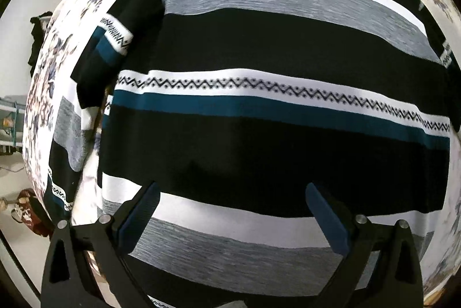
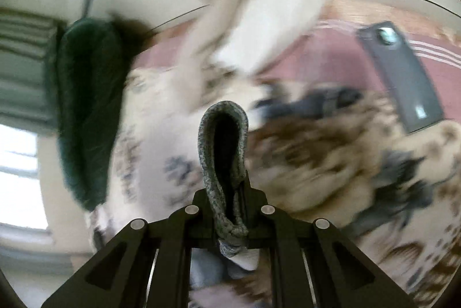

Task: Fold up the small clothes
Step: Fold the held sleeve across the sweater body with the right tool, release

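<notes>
The right gripper (image 2: 227, 193) is clamped tight on a doubled-over edge of grey marled knit (image 2: 223, 135), which stands up between its closed jaws as a narrow loop with a dark hollow inside. A grip on the very edge like this suits carrying that part of the garment across to make a fold. Beyond the loop everything is smeared with motion: a floral bed cover (image 2: 149, 152), a dark green cloth (image 2: 86, 106) to the left, a dark phone (image 2: 403, 77) lying far right on a pinkish striped sheet (image 2: 331, 60), and a pale shape (image 2: 253, 20) at the far side that I cannot identify.

The left gripper (image 1: 233, 210) hangs with its blue-padded jaws spread wide and nothing between them, pointing almost straight down at the striped sweater (image 1: 273, 49). The sweater lies spread flat on the same floral cover (image 1: 43, 95), neck at the far end, the hem's grey band nearest the jaws. One sleeve (image 1: 115, 43) lies out to the left of the body. Judging by its stance, the free gripper is ready either to pin the body down or to take the hem while the other side is folded over.
</notes>
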Motion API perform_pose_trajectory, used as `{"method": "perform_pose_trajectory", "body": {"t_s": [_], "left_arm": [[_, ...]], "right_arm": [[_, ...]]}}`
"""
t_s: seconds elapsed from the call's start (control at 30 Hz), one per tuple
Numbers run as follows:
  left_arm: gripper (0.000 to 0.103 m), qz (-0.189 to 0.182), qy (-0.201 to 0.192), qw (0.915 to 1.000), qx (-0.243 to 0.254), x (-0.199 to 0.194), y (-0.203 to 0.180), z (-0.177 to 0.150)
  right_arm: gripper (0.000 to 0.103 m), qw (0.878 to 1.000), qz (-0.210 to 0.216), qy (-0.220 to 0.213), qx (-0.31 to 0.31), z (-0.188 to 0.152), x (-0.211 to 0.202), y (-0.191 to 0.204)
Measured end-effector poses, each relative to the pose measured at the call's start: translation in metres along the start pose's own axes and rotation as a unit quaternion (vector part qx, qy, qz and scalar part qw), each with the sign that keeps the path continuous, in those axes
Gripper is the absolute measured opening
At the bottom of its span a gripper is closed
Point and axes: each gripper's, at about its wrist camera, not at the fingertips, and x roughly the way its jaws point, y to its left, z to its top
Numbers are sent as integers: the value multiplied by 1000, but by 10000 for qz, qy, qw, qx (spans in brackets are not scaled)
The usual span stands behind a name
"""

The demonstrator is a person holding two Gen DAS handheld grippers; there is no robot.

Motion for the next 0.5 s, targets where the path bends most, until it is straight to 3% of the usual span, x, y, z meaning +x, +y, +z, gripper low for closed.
{"method": "perform_pose_trajectory", "body": {"t_s": [0.13, 0.23, 0.37, 0.5], "left_arm": [[103, 14, -50, 9997, -227, 2, 26, 6], [103, 145, -178, 9988, -435, 5, 54, 14], [103, 343, -330, 9962, -723, 17, 103, 28], [103, 563, -365, 9931, -960, 35, 153, 37]], "right_arm": [[11, 9953, 392, 431, -767, -52, 8, 86], [11, 9835, 462, 872, -1514, -118, 37, 159], [11, 9489, 138, 1461, -2793, -241, 108, 245], [11, 8946, -250, 1784, -4090, -381, 182, 299]]}}
